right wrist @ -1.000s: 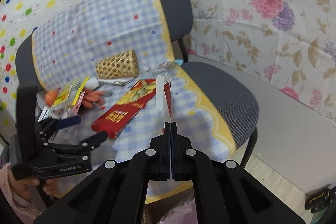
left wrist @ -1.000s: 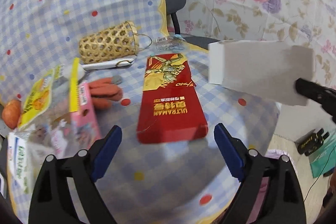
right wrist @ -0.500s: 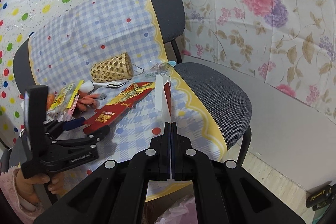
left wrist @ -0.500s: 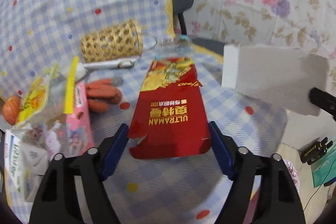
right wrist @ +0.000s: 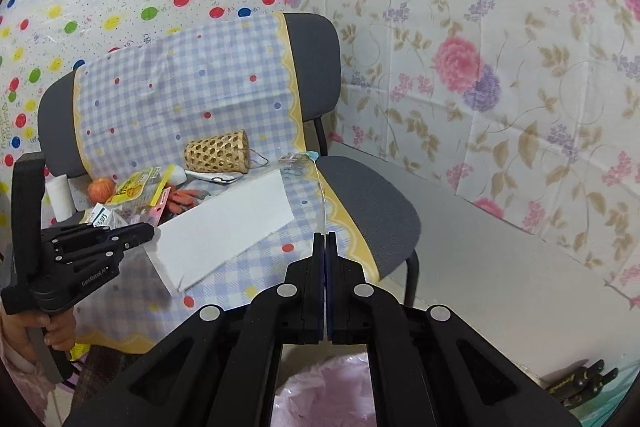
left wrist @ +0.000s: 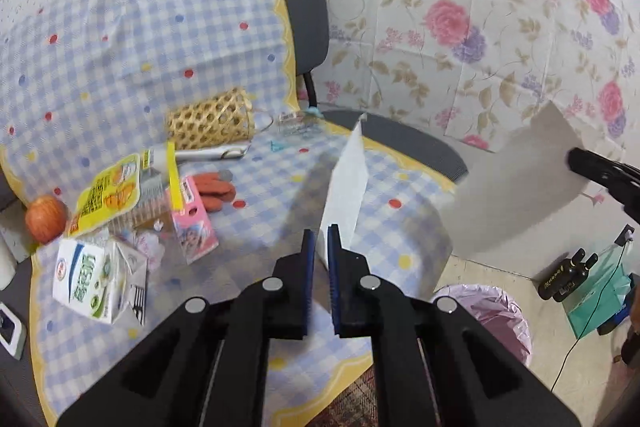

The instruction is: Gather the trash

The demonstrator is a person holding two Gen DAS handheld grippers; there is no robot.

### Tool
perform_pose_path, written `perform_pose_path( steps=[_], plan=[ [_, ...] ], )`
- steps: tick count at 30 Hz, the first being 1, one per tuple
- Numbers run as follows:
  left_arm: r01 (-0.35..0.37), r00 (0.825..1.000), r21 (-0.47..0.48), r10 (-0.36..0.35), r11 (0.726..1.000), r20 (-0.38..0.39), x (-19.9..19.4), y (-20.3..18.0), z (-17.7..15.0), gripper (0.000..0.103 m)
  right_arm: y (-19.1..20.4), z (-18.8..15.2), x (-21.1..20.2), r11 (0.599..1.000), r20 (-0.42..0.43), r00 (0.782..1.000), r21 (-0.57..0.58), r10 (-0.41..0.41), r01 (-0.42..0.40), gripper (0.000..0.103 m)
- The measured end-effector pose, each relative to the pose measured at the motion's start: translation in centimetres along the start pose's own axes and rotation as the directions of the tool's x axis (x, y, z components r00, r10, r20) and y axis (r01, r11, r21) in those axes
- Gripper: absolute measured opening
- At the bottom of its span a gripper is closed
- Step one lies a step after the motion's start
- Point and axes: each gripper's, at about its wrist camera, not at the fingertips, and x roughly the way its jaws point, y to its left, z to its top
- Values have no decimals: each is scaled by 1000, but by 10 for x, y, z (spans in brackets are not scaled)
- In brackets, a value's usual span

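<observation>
My left gripper (left wrist: 319, 239) is shut on the flat red Ultraman box (left wrist: 346, 183), held lifted edge-on with its white underside showing; the same box appears as a white panel in the right wrist view (right wrist: 228, 227), with the left gripper (right wrist: 150, 229) at its corner. My right gripper (right wrist: 325, 237) is shut on a thin grey-white card (right wrist: 321, 203), seen edge-on; in the left wrist view this card (left wrist: 516, 195) is a wide grey sheet with the right gripper (left wrist: 576, 157) at its right edge. A bin with a pink bag (left wrist: 492, 315) stands on the floor below.
On the checked cloth (left wrist: 248, 211) lie a milk carton (left wrist: 96, 279), a yellow snack packet (left wrist: 108, 191), a pink box (left wrist: 196, 219), orange gloves (left wrist: 216, 189), an apple (left wrist: 46, 213) and a wicker basket (left wrist: 212, 125). A grey chair seat (right wrist: 372, 211) stands to the right.
My left gripper closed on the red box and lifted it off the cloth, turning it on edge. Both grippers rose and pulled back; the right one kept hold of the card.
</observation>
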Motion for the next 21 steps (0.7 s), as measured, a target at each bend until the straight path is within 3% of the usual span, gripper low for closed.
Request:
perform_pose_path(
  steps=[4, 11, 13, 15, 21],
  plan=[
    [19, 1000, 1, -19, 1000, -23, 12, 0, -6, 19, 1, -3, -4, 1000, 3, 1000, 14, 4, -4, 1],
    [18, 999, 35, -16, 999, -51, 40, -8, -13, 19, 1, -9, 9, 1000, -25, 1000, 19, 14, -14, 1],
    [29, 998, 41, -27, 999, -50, 44, -11, -11, 5, -2, -11, 11, 1000, -30, 1000, 22, 8, -7, 1],
    [58, 998, 30, -57, 998, -38, 41, -13, -8, 1, -6, -12, 9, 1000, -30, 1000, 28, 2, -1, 1],
    [125, 992, 107, -127, 986, 7, 3, -41, -8, 0, -19, -19, -9, 999, -24, 999, 36, -36, 37, 1]
  ],
)
